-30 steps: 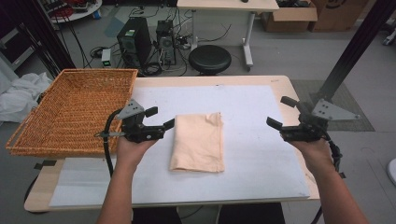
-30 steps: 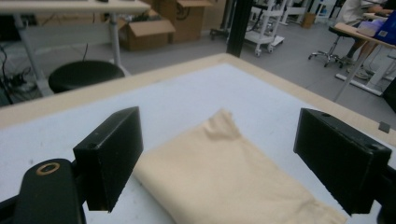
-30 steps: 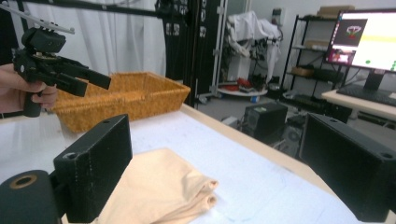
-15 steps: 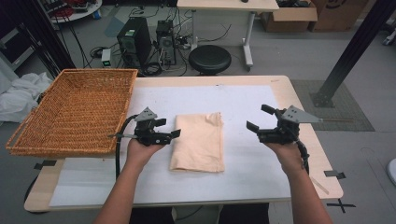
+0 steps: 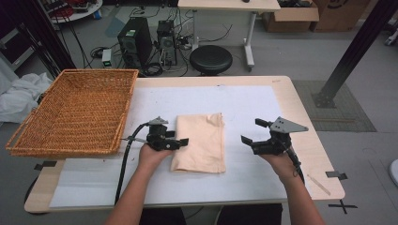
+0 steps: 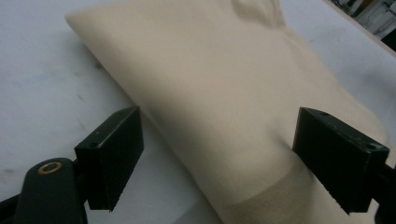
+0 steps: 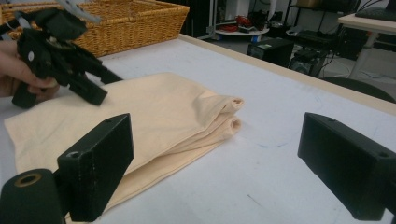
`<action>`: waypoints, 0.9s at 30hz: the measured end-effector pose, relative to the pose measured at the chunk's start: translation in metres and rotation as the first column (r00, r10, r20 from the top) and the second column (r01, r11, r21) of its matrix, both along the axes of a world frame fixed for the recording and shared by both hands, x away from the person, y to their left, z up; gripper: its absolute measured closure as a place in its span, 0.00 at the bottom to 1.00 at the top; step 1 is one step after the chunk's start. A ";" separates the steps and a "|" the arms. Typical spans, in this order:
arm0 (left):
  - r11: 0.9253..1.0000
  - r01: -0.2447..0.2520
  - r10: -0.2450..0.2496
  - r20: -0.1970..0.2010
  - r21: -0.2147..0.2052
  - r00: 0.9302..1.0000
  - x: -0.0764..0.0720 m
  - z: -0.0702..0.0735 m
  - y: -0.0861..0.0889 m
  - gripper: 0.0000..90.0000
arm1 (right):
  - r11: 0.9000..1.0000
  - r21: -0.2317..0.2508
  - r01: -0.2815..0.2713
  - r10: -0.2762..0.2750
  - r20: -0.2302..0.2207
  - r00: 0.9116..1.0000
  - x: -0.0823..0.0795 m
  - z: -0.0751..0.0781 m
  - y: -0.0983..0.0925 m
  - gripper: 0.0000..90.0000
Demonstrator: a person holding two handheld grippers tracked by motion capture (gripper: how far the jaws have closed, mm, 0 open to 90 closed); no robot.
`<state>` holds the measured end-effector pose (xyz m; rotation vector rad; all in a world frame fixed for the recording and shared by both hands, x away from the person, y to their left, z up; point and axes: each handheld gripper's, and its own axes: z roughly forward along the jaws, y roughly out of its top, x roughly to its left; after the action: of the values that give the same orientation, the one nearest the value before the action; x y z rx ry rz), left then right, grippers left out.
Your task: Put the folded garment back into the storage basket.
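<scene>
— High view: where is the cloth (image 5: 199, 143)?
— Folded at desk (image 5: 244, 178) centre; left gripper (image 5: 180, 142) at its nine o'clock edge, right gripper (image 5: 251, 133) at three. Fingers spread; nothing grasped yet, basket (image 5: 70, 112) unfilled.

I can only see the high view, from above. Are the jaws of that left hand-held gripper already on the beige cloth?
Observer: Not yet. In the left gripper view the left hand-held gripper stands open, one jaw over the white table cover, the other over the folded beige cloth.
Operator: And the right one?
Observer: The right hand-held gripper is open too, short of the cloth's edge, over bare cover.
Operator: How thick is the cloth?
Observer: Its far corner shows several stacked folded layers in the right gripper view.
Operator: Does the wicker basket have high sides?
Observer: The wicker basket has low woven walls rising above the tabletop.
</scene>
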<state>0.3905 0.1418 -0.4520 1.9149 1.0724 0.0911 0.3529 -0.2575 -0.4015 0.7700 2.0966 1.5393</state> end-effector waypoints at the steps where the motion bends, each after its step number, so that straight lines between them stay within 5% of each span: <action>1: 1.000 0.010 -0.010 -0.017 -0.016 1.000 -0.001 0.000 -0.002 0.21 | 1.000 -0.003 0.002 -0.002 0.001 1.000 0.000 0.001 -0.001 0.11; 7: 1.000 0.030 -0.031 -0.030 -0.004 0.999 -0.007 0.002 -0.021 0.21 | 1.000 0.013 0.006 -0.006 0.014 1.000 0.002 0.004 -0.006 0.12; 10: 0.997 0.011 -0.011 0.000 0.074 1.000 -0.011 0.003 -0.039 0.18 | 1.000 0.023 0.005 -0.005 0.013 1.000 0.003 0.004 -0.007 0.12; 12: 0.985 -0.006 0.000 0.034 0.170 0.999 -0.014 0.006 -0.050 0.20 | 1.000 0.024 -0.001 0.001 0.012 1.000 0.004 0.003 -0.006 0.12; 16: 0.975 -0.043 0.029 0.068 0.216 0.997 -0.021 0.007 -0.059 0.45 | 1.000 0.017 -0.017 0.017 0.011 1.000 0.006 0.003 -0.001 0.12; 18: 0.977 -0.026 0.009 0.079 0.213 0.997 -0.025 0.007 -0.064 0.63 | 1.000 0.016 -0.024 0.024 0.015 1.000 0.007 0.003 0.001 0.12; 21: 0.977 -0.016 -0.007 0.106 0.215 0.994 -0.028 0.008 -0.065 0.76 | 0.999 0.022 -0.028 0.028 0.017 0.999 0.008 0.004 0.003 0.12; 27: 0.998 0.034 -0.037 0.076 0.051 0.996 -0.020 0.013 -0.046 0.82 | 0.999 0.025 -0.025 0.025 0.003 1.000 0.008 0.000 0.000 0.12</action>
<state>0.3710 0.0956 -0.4393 1.9578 0.9927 0.1715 0.3610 -0.2572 -0.4015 0.7536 2.0961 1.5818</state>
